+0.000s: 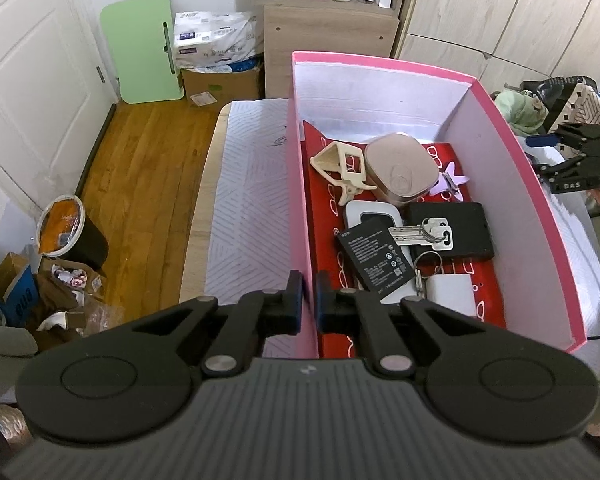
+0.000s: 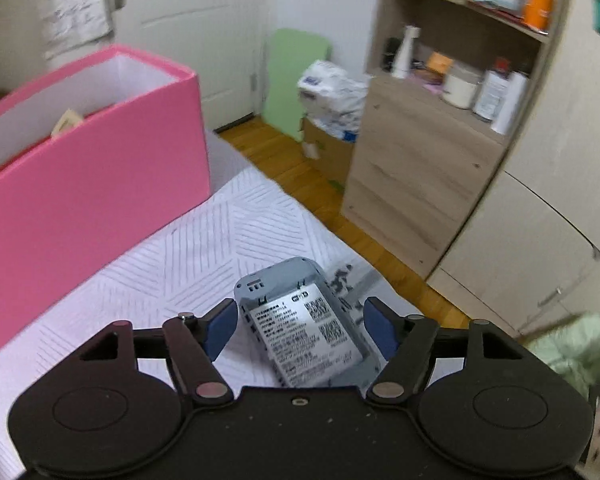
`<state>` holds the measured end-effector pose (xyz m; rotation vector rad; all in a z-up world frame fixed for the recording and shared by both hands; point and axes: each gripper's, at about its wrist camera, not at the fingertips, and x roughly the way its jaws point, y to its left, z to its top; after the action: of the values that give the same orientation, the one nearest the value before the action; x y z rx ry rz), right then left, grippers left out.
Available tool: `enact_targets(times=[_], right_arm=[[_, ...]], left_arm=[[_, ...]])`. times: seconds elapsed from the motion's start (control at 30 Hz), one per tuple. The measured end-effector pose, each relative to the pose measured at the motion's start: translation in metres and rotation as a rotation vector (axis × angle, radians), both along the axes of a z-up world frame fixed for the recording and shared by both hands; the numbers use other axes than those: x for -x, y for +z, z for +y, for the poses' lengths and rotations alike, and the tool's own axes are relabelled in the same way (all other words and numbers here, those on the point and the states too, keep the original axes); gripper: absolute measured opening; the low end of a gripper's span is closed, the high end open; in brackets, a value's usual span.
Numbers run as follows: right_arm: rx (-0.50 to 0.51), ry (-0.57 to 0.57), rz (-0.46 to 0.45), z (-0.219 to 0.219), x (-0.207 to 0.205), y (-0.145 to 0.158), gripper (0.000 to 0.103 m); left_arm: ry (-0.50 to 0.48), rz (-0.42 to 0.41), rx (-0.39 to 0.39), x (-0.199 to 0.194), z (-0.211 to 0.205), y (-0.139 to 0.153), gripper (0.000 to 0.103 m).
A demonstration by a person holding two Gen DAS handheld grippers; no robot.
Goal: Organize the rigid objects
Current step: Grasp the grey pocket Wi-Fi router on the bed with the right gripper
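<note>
Grey rigid plastic device [image 2: 300,320] (smooth, likely light) lay beside the pink cardboard box [image 2: 88,184], between the right gripper [image 2: 300,326]'s wide-open, untouching jaws; best gripped across long edges.

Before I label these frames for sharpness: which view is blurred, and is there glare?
Left wrist view: sharp, pink box and keys crisp, straight edges bowed by the fisheye. Right wrist view: motion-blurred, shelf smeared; glare whitens the label of the grey device.

Left gripper [image 1: 309,300]: ribbed grey housing, two round black discs, black linkage arms with silver pivot pins, blue-padded jaws. Right gripper [image 2: 298,326]: same black build, smooth speckled housing, one small central screw, blue pads [image 2: 220,330].
</note>
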<state>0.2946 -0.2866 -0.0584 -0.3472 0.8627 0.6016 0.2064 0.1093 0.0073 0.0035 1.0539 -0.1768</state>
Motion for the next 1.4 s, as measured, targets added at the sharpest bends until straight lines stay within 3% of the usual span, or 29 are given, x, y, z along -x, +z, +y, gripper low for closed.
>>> enact_targets(times=[0.07, 0.2, 0.27, 0.5, 0.6, 0.67, 0.9, 1.0, 1.13, 1.4], right_arm=[[0.0, 0.031, 0.065, 0.003, -0.014, -0.007, 0.075], [-0.042, 0.015, 0.107, -0.001, -0.022, -0.011, 0.078], [-0.032, 0.015, 0.099, -0.001, -0.023, -0.012, 0.084], [-0.035, 0.036, 0.118, -0.003, -0.003, -0.017, 0.087], [-0.071, -0.09, 0.111, -0.008, 0.005, -0.018, 0.082], [-0.074, -0.112, 0.101, -0.007, 0.009, -0.017, 0.069], [-0.102, -0.26, 0.089, -0.006, 0.024, -0.014, 0.068], [-0.204, -0.317, 0.101, -0.013, 0.03, -0.01, 0.068], [-0.245, -0.345, 0.121, -0.014, 0.034, -0.01, 0.068], [-0.113, -0.285, 0.154, 0.01, 0.056, -0.015, 0.069]], left_arm=[[0.0, 0.0, -0.001, 0.0, 0.0, 0.0, 0.005], [0.007, 0.004, -0.004, -0.001, 0.001, 0.0, 0.005], [0.006, 0.006, -0.004, -0.002, 0.001, 0.0, 0.005], [0.019, 0.013, 0.013, -0.003, 0.002, 0.0, 0.005], [0.01, 0.026, 0.008, -0.005, 0.0, -0.001, 0.005], [0.01, 0.029, -0.01, -0.005, -0.002, -0.001, 0.005], [0.024, 0.022, -0.019, -0.003, -0.004, -0.001, 0.005], [0.027, 0.02, -0.023, -0.003, -0.004, -0.002, 0.005], [0.019, 0.014, -0.024, -0.001, -0.006, -0.002, 0.005], [0.002, 0.005, -0.003, 0.001, -0.003, -0.002, 0.006]])
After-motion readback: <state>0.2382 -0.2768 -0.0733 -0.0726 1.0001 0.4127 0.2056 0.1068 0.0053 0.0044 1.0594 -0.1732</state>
